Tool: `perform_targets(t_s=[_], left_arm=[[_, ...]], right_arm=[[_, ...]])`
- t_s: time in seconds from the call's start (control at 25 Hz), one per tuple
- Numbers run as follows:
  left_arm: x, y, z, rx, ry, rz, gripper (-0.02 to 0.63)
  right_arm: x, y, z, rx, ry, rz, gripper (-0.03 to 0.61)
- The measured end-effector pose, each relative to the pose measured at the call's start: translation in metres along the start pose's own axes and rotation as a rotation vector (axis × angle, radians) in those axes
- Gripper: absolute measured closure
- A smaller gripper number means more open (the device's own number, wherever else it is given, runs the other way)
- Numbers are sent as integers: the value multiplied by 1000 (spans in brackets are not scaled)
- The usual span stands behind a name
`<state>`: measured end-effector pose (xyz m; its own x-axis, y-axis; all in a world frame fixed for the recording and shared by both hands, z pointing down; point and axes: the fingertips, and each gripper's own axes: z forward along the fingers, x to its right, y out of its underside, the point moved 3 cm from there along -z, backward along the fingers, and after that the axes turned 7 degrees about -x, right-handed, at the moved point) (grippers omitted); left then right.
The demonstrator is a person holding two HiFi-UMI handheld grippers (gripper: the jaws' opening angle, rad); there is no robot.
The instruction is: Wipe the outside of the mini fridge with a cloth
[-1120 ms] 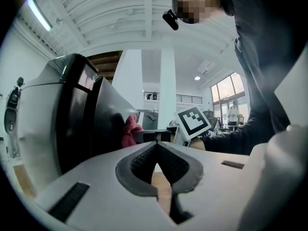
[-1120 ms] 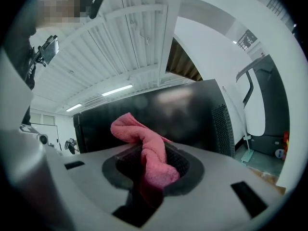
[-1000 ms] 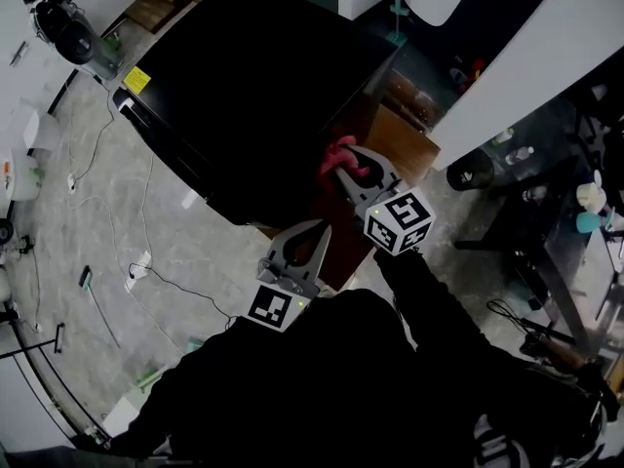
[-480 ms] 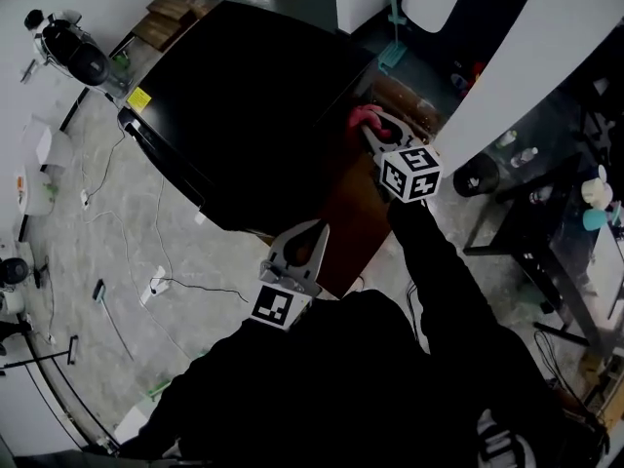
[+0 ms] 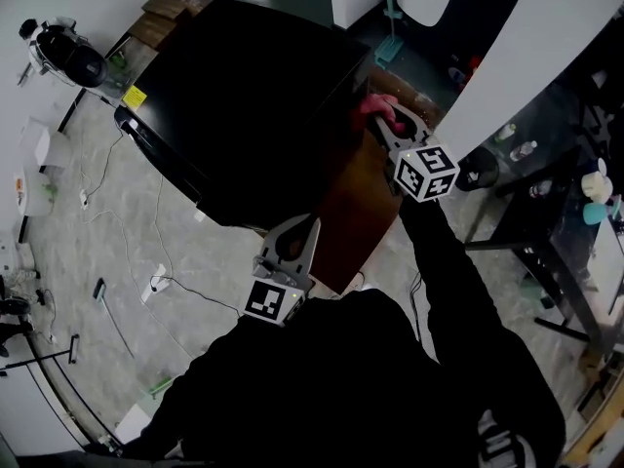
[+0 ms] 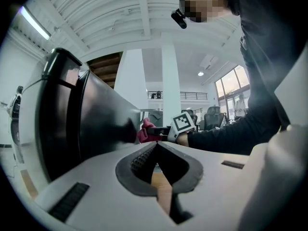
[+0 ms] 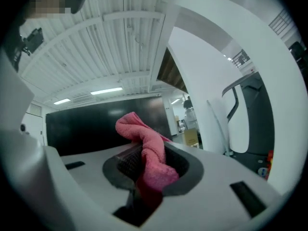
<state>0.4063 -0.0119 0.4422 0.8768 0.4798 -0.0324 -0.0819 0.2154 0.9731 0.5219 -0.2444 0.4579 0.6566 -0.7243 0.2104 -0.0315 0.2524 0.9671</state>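
The right tongs (image 5: pixel 378 117) were clenched on the pink cloth (image 5: pixel 374 105), right at the side of the black mini fridge (image 5: pixel 244 96) near its top edge, while the left tongs (image 5: pixel 310 222) hung pinched together, empty, by its near corner.

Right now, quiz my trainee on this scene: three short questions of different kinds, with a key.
1. True or false: the left gripper holds the pink cloth.
2. Multiple choice: in the head view, the cloth is A) by the right edge of the black mini fridge, B) on the floor, C) on the glass table.
3. Fill in: the left gripper's jaws are ____, with nothing between them.
Key: 1 false, the right gripper is shut on it; 2 A; 3 together.
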Motion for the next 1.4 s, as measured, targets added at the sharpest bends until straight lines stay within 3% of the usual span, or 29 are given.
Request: perform_targets(t_s=[0.16,0.44,0.72,0.96,1.2,1.4], left_arm=[[-3,19,-17,-19,14,-38,607],[-15,77,-31,-104,-5,-67,607],[-29,129,-40,-188,-45,-121,607],[-32,155,-43,-265,-37,-119,607],[-34,157,-30,-268,-34,-118,607],[-37,145,-7,-258,-15,-104,607]], right_arm=[[-55,39,-25,-35,-156,8,482],[-139,136,-34,-148,-276,64,482],[-206,226,-16,-327,-410,155,480],[-215,255,4,-374,-388,227,480],[-201,255,24,-399,-393,201,477],[-158,251,34,-424,-303,240,477]])
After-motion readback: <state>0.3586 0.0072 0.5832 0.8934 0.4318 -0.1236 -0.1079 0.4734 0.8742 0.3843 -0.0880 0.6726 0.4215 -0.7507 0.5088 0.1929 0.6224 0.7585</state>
